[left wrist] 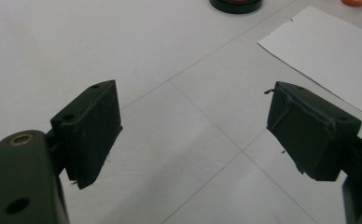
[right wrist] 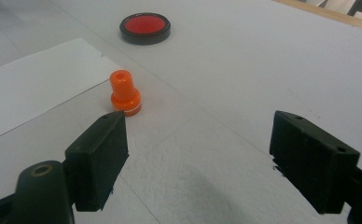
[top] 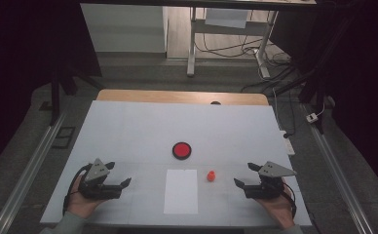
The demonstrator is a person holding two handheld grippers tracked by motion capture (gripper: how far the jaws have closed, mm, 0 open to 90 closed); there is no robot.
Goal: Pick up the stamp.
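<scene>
Start position — nothing picked up yet. Both grippers rest low at the near edge of the table point(top: 128, 122), one in each hand, well apart from each other.

Left gripper point(top: 118, 175): jaws spread wide, nothing between them, just bare table surface visible in the left gripper view. Right gripper point(top: 243, 175): same, jaws wide and empty.

Task things sit between the two grippers. The orange stamp point(top: 211, 175) stands upright on the table, just beside the right edge of the white sheet of paper point(top: 180, 191) and not on it. In the right gripper view the stamp point(right wrist: 124, 92) sits just past the tip of the left-hand jaw, near but apart from it. The red ink pad point(top: 181, 150), a round black-rimmed dish, lies farther back, beyond the paper's far edge and apart from it.

Likely step in hand: the approach to the stamp, with the right gripper closest to it.

Next move probably calls for the right gripper to swing toward the stamp, bracket the narrow upper neck between the jaws and close on it upright — the neck is small, so centring matters or it tips. Left gripper could pin the paper.
</scene>
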